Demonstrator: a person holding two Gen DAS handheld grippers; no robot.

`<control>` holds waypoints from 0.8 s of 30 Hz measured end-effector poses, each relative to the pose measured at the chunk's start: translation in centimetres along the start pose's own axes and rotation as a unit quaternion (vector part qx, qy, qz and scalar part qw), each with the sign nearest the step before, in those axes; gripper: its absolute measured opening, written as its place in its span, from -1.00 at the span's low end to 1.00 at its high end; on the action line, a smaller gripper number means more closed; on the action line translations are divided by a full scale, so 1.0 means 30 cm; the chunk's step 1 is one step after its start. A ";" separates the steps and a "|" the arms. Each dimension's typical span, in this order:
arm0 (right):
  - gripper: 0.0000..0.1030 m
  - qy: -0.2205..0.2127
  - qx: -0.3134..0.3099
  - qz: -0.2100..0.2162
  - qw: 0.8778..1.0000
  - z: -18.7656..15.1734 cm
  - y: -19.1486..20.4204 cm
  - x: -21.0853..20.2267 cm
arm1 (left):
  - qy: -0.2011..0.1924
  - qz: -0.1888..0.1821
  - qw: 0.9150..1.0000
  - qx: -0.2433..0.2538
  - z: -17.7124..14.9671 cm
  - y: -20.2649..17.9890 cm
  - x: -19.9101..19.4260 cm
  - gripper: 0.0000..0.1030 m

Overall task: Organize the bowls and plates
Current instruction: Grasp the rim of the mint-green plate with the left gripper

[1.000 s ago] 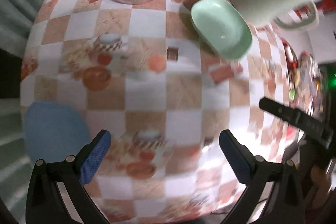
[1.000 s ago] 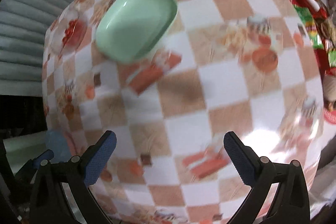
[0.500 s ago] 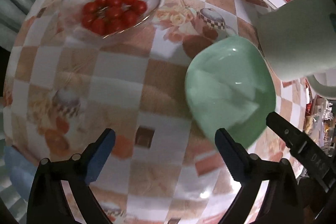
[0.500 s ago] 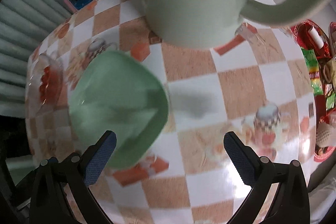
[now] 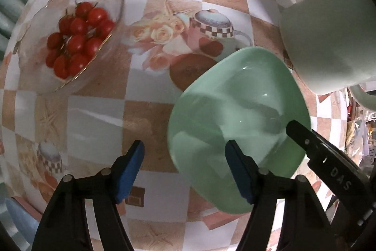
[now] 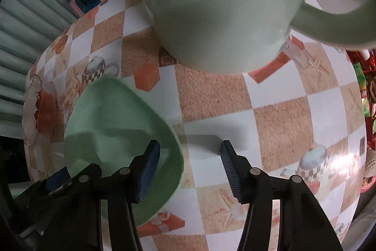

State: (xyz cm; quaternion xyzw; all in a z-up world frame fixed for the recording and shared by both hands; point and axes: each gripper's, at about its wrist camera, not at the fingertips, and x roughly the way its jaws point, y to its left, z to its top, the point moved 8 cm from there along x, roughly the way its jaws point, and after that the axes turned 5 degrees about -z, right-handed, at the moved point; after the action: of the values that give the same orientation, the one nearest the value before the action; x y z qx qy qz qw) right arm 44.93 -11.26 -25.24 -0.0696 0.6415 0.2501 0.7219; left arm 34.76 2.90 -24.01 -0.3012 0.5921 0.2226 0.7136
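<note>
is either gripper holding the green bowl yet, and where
No. Both grippers, left and right, are open, each straddling the rim of the green bowl; neither has closed on it.

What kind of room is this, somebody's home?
Probably a home dining or kitchen corner: a table with a printed checkered cloth, a glass bowl of cherry tomatoes, a green bowl and a large pale mug.

Left gripper [image 5: 184, 167]: matte black angular arms, round silver screw heads, flat blue finger pads [image 5: 130, 169]. Right gripper [image 6: 190, 168]: same black frame and screws, blue pads [image 6: 231, 172] finely ribbed. White "DAS" lettering on its black body.
</note>
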 end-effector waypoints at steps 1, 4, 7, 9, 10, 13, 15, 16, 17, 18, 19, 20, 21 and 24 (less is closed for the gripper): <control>0.09 -0.001 -0.006 0.003 1.000 0.007 0.008 0.001 | -0.002 0.001 1.000 0.006 0.006 -0.008 0.001 0.45; 0.09 0.001 -0.018 0.019 1.000 0.025 0.044 0.005 | 0.002 -0.011 1.000 0.029 0.014 -0.043 0.006 0.44; -0.15 0.009 -0.029 0.051 0.998 0.016 0.088 0.005 | 0.009 -0.019 0.998 0.051 0.016 -0.111 0.016 0.44; -0.15 0.011 -0.042 0.048 0.998 0.003 0.100 0.009 | 0.010 0.001 0.998 0.059 0.010 -0.109 0.024 0.44; -0.15 0.013 -0.041 0.055 0.998 -0.004 0.101 0.011 | 0.004 -0.002 0.998 0.058 0.012 -0.105 0.021 0.44; -0.15 0.017 -0.034 0.066 0.997 -0.021 0.097 0.010 | 0.007 -0.018 0.998 0.053 0.001 -0.107 0.017 0.44; -0.15 0.021 -0.033 0.067 0.997 -0.040 0.093 0.000 | 0.008 -0.017 0.998 0.057 -0.005 -0.105 0.014 0.45; -0.15 0.023 -0.035 0.066 0.997 -0.049 0.095 0.001 | 0.009 -0.015 0.998 0.058 -0.012 -0.102 0.013 0.45; -0.15 0.025 -0.038 0.066 0.997 -0.047 0.105 0.001 | 0.009 -0.014 0.998 0.058 -0.021 -0.098 0.011 0.45; -0.15 0.028 -0.041 0.066 0.997 -0.058 0.113 0.002 | 0.010 -0.013 0.998 0.058 -0.033 -0.095 0.010 0.45; -0.15 0.030 -0.041 0.066 0.997 -0.077 0.109 -0.004 | 0.011 -0.012 0.998 0.059 -0.052 -0.089 0.004 0.45; -0.15 0.032 -0.042 0.067 0.996 -0.091 0.107 -0.012 | 0.014 -0.012 0.998 0.061 -0.067 -0.086 0.001 0.44; -0.15 0.035 -0.042 0.068 0.996 -0.108 0.108 -0.014 | 0.016 -0.013 0.998 0.063 -0.088 -0.082 -0.001 0.44; -0.14 0.041 -0.044 0.070 0.996 -0.162 0.107 -0.025 | 0.019 -0.012 0.997 0.070 -0.166 -0.072 -0.009 0.44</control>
State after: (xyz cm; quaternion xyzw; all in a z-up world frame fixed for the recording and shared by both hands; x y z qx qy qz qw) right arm 39.12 -10.72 -24.62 -0.0665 0.6624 0.3247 0.6718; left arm 32.63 -2.08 -23.98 -0.2616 0.6158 0.1668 0.7242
